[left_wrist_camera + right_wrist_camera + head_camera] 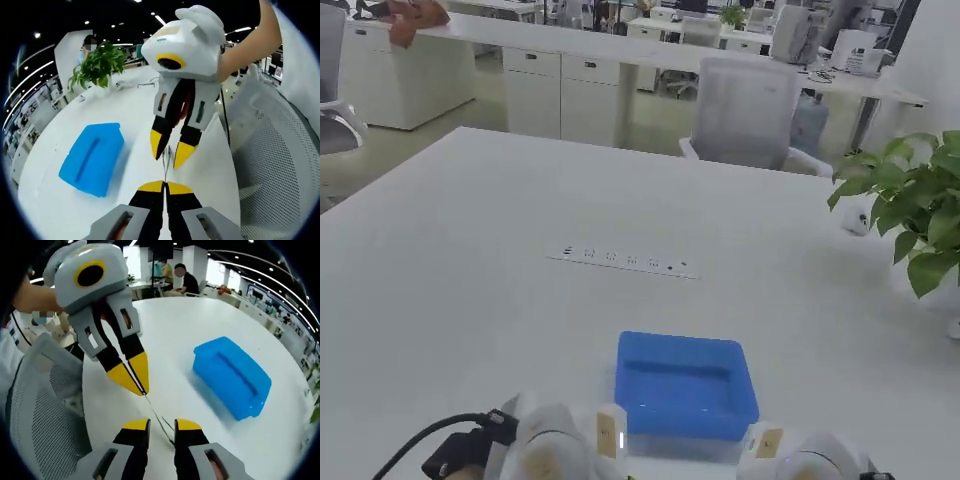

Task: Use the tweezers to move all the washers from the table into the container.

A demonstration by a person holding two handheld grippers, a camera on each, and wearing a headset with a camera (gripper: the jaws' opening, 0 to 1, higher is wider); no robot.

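Observation:
A blue rectangular container (686, 384) stands on the white table near me. It is also in the left gripper view (92, 157) and the right gripper view (232, 375). Thin metal tweezers (156, 412) run between the two grippers, which face each other tip to tip over the table's near edge. My left gripper (165, 186) is shut on one end of the tweezers (164, 172), as the right gripper view confirms (134, 377). My right gripper (161, 425) is open, its yellow fingertips either side of the tweezers' other end (171, 148).
The table (470, 260) has an inset socket strip (625, 260) at its middle. A leafy plant (915, 205) stands at the right edge. A grey chair (745, 110) is at the far side. A mesh chair (45, 405) is close behind the grippers.

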